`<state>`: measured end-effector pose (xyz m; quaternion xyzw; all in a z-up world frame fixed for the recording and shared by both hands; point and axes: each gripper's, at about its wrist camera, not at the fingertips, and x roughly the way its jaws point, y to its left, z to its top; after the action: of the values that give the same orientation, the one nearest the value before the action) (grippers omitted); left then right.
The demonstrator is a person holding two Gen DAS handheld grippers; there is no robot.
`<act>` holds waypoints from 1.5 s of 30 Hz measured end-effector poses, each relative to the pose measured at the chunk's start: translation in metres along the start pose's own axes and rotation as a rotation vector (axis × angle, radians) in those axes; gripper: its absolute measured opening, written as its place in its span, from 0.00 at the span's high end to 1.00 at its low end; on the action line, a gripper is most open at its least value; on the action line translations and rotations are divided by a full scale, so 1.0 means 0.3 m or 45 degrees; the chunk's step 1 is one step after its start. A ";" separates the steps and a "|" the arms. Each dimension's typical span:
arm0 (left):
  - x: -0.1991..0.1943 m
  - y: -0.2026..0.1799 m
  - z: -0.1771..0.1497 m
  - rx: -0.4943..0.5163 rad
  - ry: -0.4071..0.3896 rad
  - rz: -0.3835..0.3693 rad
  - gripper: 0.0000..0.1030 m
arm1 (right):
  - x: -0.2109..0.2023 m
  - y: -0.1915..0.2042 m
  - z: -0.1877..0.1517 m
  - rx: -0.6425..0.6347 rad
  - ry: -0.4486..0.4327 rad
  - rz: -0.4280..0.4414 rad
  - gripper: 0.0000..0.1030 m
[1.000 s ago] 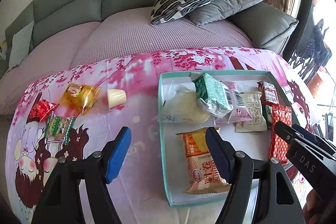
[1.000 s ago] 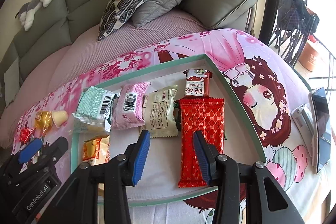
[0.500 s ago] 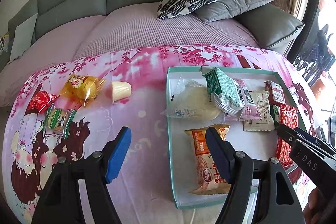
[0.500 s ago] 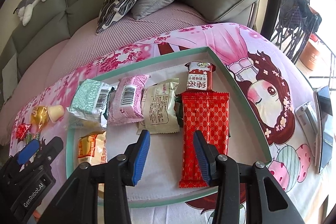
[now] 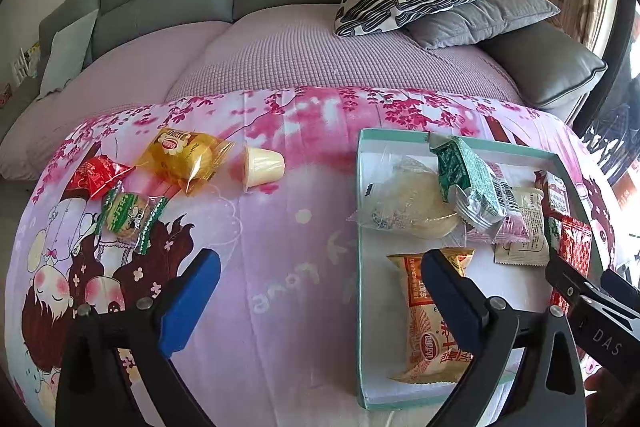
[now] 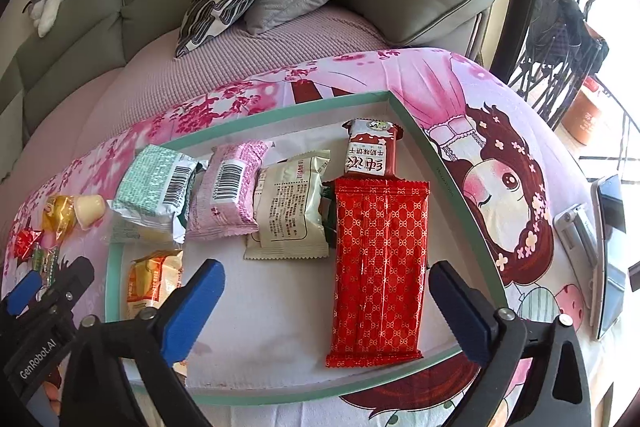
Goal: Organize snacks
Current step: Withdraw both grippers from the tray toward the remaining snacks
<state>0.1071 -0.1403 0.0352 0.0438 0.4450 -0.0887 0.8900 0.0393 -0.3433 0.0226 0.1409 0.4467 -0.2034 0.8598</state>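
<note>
Snacks lie in two groups on the pink printed bedspread (image 5: 280, 267). A teal-rimmed tray (image 6: 452, 187) toward its right edge holds a long red patterned packet (image 6: 380, 267), a small red-and-white packet (image 6: 370, 151), a cream packet (image 6: 290, 211), a pink packet (image 6: 228, 195), a green packet (image 6: 156, 187), a clear-wrapped pale cake (image 5: 408, 203) and an orange packet (image 5: 432, 315). Near the left edge lie a yellow packet (image 5: 184, 159), a jelly cup (image 5: 262, 167) on its side, a red candy (image 5: 98, 177) and a green-wrapped biscuit (image 5: 128, 213).

Both grippers tilt downward above the bedspread. The left gripper (image 5: 316, 287) straddles the tray's left wall; the right gripper (image 6: 326, 291) hangs above the red patterned packet's near end. Compared with a second ago, both pairs of fingers have just been opening and now stand wide apart, gripping nothing.
</note>
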 end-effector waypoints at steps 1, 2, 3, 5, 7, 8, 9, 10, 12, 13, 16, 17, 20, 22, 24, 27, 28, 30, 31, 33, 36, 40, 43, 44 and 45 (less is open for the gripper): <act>0.000 0.001 0.000 -0.004 -0.002 -0.005 0.02 | -0.001 0.000 0.000 -0.004 -0.005 -0.001 0.00; -0.001 0.002 0.000 -0.008 -0.002 -0.010 0.02 | -0.002 -0.001 0.000 -0.007 -0.008 0.000 0.00; -0.002 0.002 0.000 -0.011 -0.003 -0.016 0.02 | -0.003 -0.001 0.000 -0.009 -0.011 0.000 0.00; -0.001 0.003 0.001 -0.018 -0.005 -0.031 0.02 | -0.004 -0.001 0.001 -0.009 -0.019 0.003 0.00; 0.001 0.007 0.001 -0.028 -0.001 -0.055 0.02 | -0.005 -0.004 0.002 -0.004 -0.027 0.010 0.00; 0.003 0.010 0.002 -0.034 -0.001 -0.084 0.01 | -0.006 -0.005 0.003 0.000 -0.033 0.015 0.00; 0.004 0.015 0.002 -0.046 -0.002 -0.129 0.01 | -0.007 -0.007 0.005 0.006 -0.039 0.019 0.00; 0.004 0.022 0.000 -0.066 -0.007 -0.173 0.01 | -0.008 -0.008 0.006 0.012 -0.045 0.024 0.00; 0.005 0.034 -0.002 -0.099 -0.007 -0.197 0.01 | -0.012 -0.007 0.009 0.015 -0.057 0.040 0.00; 0.004 0.038 -0.002 -0.103 -0.015 -0.194 0.01 | -0.014 -0.005 0.010 0.011 -0.065 0.049 0.00; -0.007 0.052 0.000 -0.105 -0.059 -0.176 0.01 | -0.026 0.001 0.013 0.006 -0.097 0.070 0.00; -0.010 0.059 0.001 -0.110 -0.068 -0.174 0.01 | -0.030 0.004 0.014 0.003 -0.108 0.073 0.00; -0.018 0.089 0.003 -0.137 -0.091 -0.181 0.01 | -0.028 0.018 0.014 -0.025 -0.108 0.068 0.00; -0.021 0.109 0.004 -0.155 -0.098 -0.178 0.01 | -0.023 0.027 0.013 -0.033 -0.098 0.074 0.00; -0.024 0.130 0.005 -0.160 -0.101 -0.181 0.01 | -0.022 0.036 0.013 -0.038 -0.089 0.085 0.00; -0.038 0.154 0.007 -0.122 -0.123 -0.115 0.01 | -0.026 0.060 0.011 -0.064 -0.091 0.084 0.00; -0.044 0.162 0.008 -0.112 -0.136 -0.078 0.01 | -0.028 0.070 0.009 -0.074 -0.090 0.090 0.00; -0.051 0.190 0.010 -0.117 -0.146 -0.024 0.01 | -0.030 0.085 0.008 -0.075 -0.079 0.109 0.00; -0.053 0.210 0.010 -0.135 -0.153 -0.015 0.01 | -0.032 0.092 0.008 -0.072 -0.075 0.122 0.00; -0.058 0.252 0.008 -0.179 -0.158 -0.010 0.01 | -0.036 0.106 0.005 -0.073 -0.066 0.153 0.00; -0.065 0.311 0.001 -0.255 -0.170 0.056 0.01 | -0.038 0.125 -0.001 -0.087 -0.070 0.175 0.00; -0.052 0.377 -0.011 -0.308 -0.154 0.154 0.01 | -0.045 0.146 -0.009 -0.104 -0.089 0.128 0.00; -0.044 0.432 -0.020 -0.387 -0.141 0.158 0.01 | -0.049 0.161 -0.012 -0.106 -0.094 0.149 0.00; -0.042 0.446 -0.023 -0.411 -0.136 0.158 0.01 | -0.053 0.168 -0.012 -0.105 -0.101 0.160 0.00; -0.039 0.463 -0.025 -0.429 -0.129 0.153 0.01 | -0.058 0.177 -0.013 -0.108 -0.109 0.171 0.00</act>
<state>0.1216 -0.0017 0.0398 -0.0839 0.4047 0.0382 0.9098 0.0529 -0.2911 0.0381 0.1253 0.4075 -0.1322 0.8949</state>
